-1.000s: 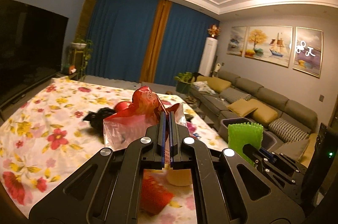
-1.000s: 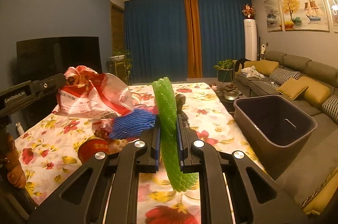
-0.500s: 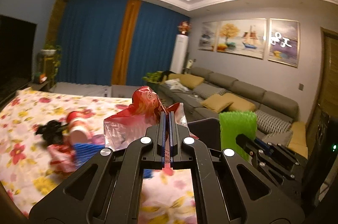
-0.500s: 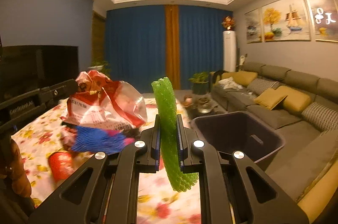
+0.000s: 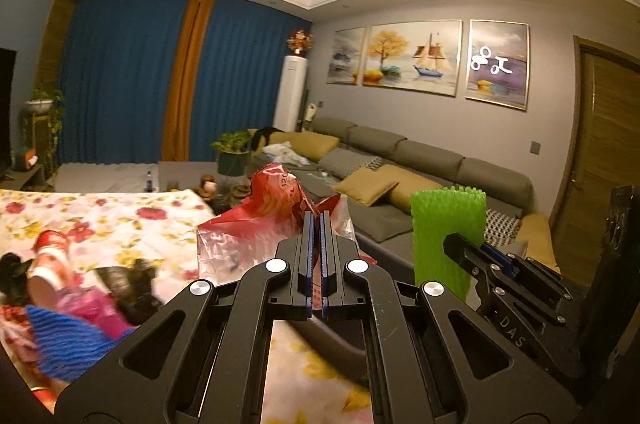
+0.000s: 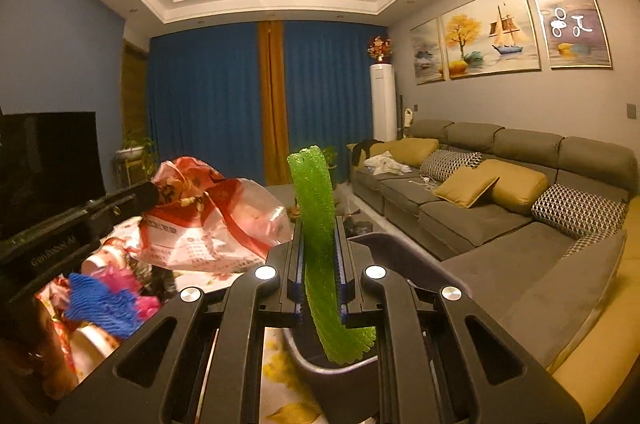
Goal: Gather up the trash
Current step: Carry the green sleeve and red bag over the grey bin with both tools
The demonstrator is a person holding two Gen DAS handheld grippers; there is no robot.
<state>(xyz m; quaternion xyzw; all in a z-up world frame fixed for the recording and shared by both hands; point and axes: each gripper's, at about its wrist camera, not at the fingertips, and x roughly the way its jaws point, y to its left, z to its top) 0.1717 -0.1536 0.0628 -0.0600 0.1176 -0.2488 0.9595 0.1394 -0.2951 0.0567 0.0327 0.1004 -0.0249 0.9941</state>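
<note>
My left gripper (image 5: 317,220) is shut on a crumpled red and clear plastic bag (image 5: 256,236), which sticks out ahead and to the left of the fingertips. My right gripper (image 6: 319,224) is shut on a green foam net (image 6: 314,192) that stands upright between the pads and curls down below them. A dark grey bin (image 6: 400,260) sits just under and ahead of the right gripper, beside the table. From the right wrist view, the left gripper (image 6: 152,194) holds the bag (image 6: 208,224) at the left. In the left wrist view, the right gripper (image 5: 456,244) and green net (image 5: 444,224) are at the right.
A floral tablecloth (image 5: 100,224) carries more litter: a blue foam net (image 5: 68,344), a red and white cup (image 5: 48,256), pink and black scraps. A grey sofa (image 6: 480,216) with yellow cushions runs along the right wall. A dark television (image 6: 48,160) stands at left.
Both grippers have swung to the right, away from the table's middle and towards the bin and sofa, each still holding its piece. The bin now lies under the right gripper.
</note>
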